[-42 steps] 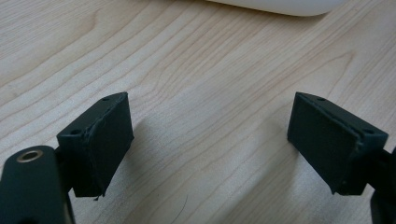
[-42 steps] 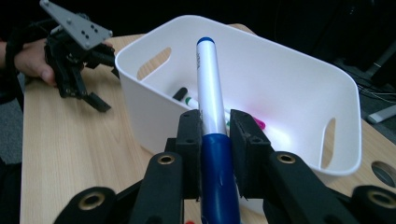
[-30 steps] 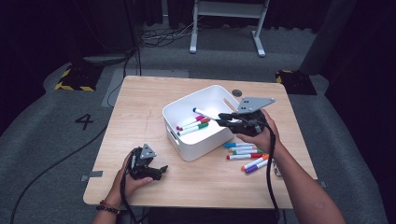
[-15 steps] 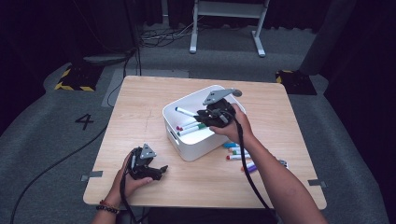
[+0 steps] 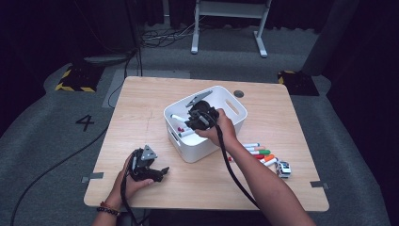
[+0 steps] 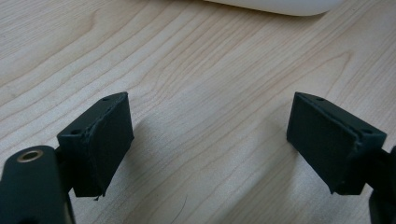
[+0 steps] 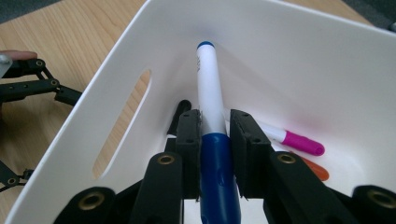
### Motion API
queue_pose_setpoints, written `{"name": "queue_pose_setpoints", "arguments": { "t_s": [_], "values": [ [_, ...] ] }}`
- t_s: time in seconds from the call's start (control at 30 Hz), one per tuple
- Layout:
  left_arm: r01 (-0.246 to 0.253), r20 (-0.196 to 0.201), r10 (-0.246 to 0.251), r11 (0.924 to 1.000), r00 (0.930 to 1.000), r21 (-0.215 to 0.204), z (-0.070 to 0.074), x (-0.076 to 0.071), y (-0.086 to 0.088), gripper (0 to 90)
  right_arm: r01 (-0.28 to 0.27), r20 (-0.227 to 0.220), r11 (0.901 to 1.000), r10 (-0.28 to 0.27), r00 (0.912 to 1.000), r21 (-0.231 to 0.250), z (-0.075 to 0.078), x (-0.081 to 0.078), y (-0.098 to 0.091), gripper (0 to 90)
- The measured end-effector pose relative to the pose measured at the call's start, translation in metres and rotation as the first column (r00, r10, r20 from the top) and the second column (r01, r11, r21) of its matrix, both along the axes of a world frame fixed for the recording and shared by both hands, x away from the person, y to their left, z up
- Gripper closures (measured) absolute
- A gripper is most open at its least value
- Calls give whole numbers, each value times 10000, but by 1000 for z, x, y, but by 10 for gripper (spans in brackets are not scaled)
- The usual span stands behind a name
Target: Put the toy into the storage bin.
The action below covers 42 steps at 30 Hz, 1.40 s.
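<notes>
A white bin (image 5: 235, 107) stands mid-table with several markers inside. My right gripper (image 5: 192, 121) reaches down into the bin, shut on a blue-capped marker (image 7: 211, 126) whose white barrel points toward the bin's corner (image 7: 205, 28). A magenta-capped marker (image 7: 299, 142) and an orange-capped marker (image 7: 315, 169) lie on the bin floor beside it. Several more markers (image 5: 256, 151) lie on the table right of the bin. My left gripper (image 5: 160, 173) rests on the table near the front left, open, with bare wood (image 6: 210, 116) between its fingers (image 6: 100, 140).
The wooden table (image 5: 141, 103) has a round grommet hole (image 5: 238, 93) behind the bin. A small white-and-black object (image 5: 283, 168) lies past the loose markers. The bin's edge (image 6: 275, 5) sits just ahead of the left gripper. A stand's legs (image 5: 226, 28) rise beyond the table.
My right gripper carried the blue marker leftward from the bin's right edge and lowered it inside the bin. The left gripper has stayed where it was.
</notes>
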<state>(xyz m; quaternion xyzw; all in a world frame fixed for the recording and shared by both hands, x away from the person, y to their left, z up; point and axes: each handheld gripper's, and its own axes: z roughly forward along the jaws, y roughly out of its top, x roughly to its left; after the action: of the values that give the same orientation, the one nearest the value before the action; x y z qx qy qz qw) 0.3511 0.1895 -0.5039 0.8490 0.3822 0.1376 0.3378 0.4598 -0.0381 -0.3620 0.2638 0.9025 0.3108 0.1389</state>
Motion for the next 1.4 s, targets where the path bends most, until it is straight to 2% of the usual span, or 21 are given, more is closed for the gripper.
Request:
{"name": "queue_pose_setpoints", "arguments": {
  "t_s": [0.2, 0.27, 0.33, 0.4, 0.47, 0.5, 0.6, 0.67, 0.8, 0.9, 1.0, 1.17, 1.27, 1.4],
  "values": [
    [-8, 7, 8, 10000, 10000, -13, 0, 0, 0, 146, 162, -633, 9998, -157, 9979, 67, -5, -2, 7, 744],
    [-14, 10, 14, 10000, 10000, -16, 0, 0, 0, 146, -218, -747, 9996, 229, 9969, 152, -5, -3, 8, 736],
    [-7, -2, 7, 10000, 10000, -27, 0, 0, 0, 147, -147, -684, 9996, 163, 9975, 240, -5, -4, 6, 721],
    [-9, -2, 9, 10000, 10000, -39, 0, 0, 0, 147, -410, -629, 9983, 436, 9971, 423, -4, -5, 1, 705],
    [-21, 7, 21, 10000, 10000, -35, 0, 0, 0, 147, -389, -631, 9980, 421, 9971, 504, -2, -5, -3, 696],
    [-16, 6, 16, 10000, 10000, -38, 0, 0, 0, 147, -509, -592, 9965, 549, 9967, 664, -1, -7, -6, 690],
    [-17, 6, 17, 10000, 10000, -28, 0, 0, 0, 147, -439, -570, 9944, 495, 9971, 965, 4, -12, -17, 669],
    [-21, 3, 21, 10000, 10000, -33, 0, 0, 0, 147, -711, -244, 9909, 743, 9969, 1139, 8, -14, -28, 664],
    [-21, 10, 21, 10000, 10000, -29, 0, 0, 0, 147, -777, 117, 9836, 768, 9970, 1630, 21, -24, -56, 651],
    [-19, 10, 19, 10000, 10000, -26, 0, 0, 0, 147, -900, 499, 9800, 824, 9954, 1777, 29, -33, -81, 635],
    [-23, 12, 23, 10000, 10000, -29, 0, 0, 0, 147, -924, 701, 9779, 805, 9943, 1877, 32, -44, -107, 626],
    [-26, 8, 26, 10000, 10000, -31, 0, 0, 0, 147, -761, 818, 9862, 646, 9946, 1472, 18, -62, -153, 603],
    [-46, 13, 46, 10000, 10000, -51, 0, 0, 0, 147, -764, 659, 9862, 673, 9956, 1469, 7, -70, -170, 593],
    [-46, 11, 46, 10000, 10000, -50, 0, 0, 0, 147, -988, 561, 9861, 920, 9942, 1339, -19, -87, -201, 566]
  ]
}}
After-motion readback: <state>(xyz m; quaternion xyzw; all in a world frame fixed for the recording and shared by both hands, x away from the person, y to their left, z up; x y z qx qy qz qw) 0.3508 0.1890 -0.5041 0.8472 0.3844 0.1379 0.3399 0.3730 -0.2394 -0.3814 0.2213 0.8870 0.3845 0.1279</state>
